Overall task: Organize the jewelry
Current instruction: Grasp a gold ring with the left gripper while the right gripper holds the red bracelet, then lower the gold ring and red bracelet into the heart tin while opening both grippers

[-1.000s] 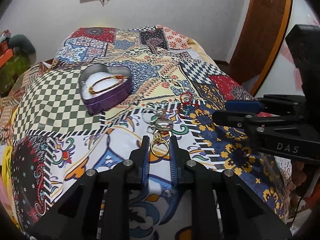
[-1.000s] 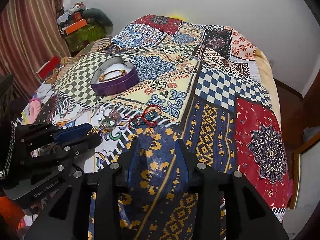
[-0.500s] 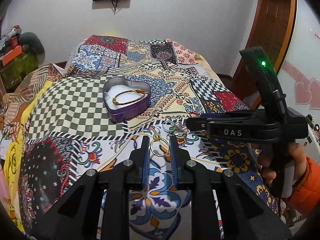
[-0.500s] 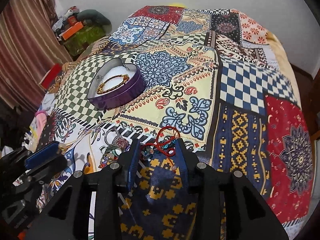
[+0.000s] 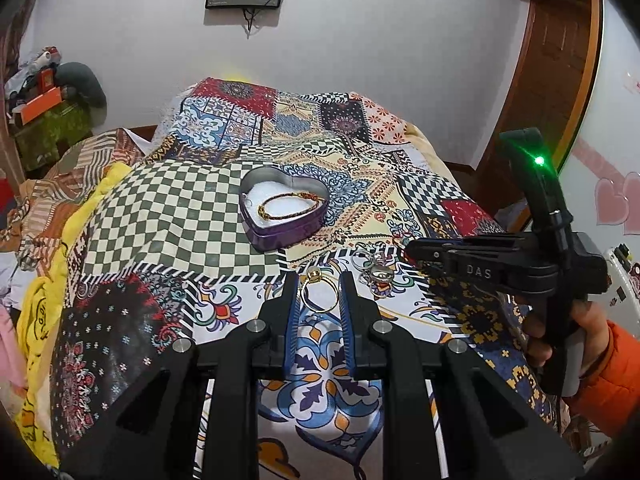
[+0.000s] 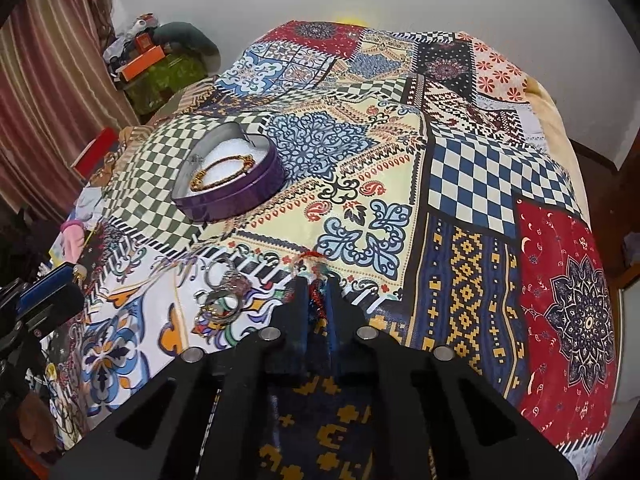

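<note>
The bed [image 6: 472, 184] is covered by a patchwork bedspread [image 5: 168, 220] that fills most of both views. Its far end meets a white wall [image 5: 380, 52]; on the right side it drops off toward a wooden door frame [image 5: 560, 60], and on the left it runs into a heap of yellow and striped cloth [image 5: 44, 280]. The checked and blue patches on the far half lie bare and give wide room.

A purple heart-shaped tin [image 5: 284, 216] sits open near the bed's middle, with a braided gold bracelet [image 5: 288, 204] on its white lining. Nearer, a cluster of silver rings [image 6: 220, 300] lies on the bedspread between the two grippers.

The left gripper [image 5: 319, 296] has its fingers clenched on a gold ring [image 5: 318, 298], which stands upright between the blue pads, lifted above the cloth, well short of the tin.

The right gripper [image 6: 318, 292] has its fingers clamped nearly together on a red cord bracelet [image 6: 316, 280]; the cord's loop pokes out past the tips, at the bedspread's surface. A hand in an orange sleeve [image 5: 608, 368] grips its handle.
</note>
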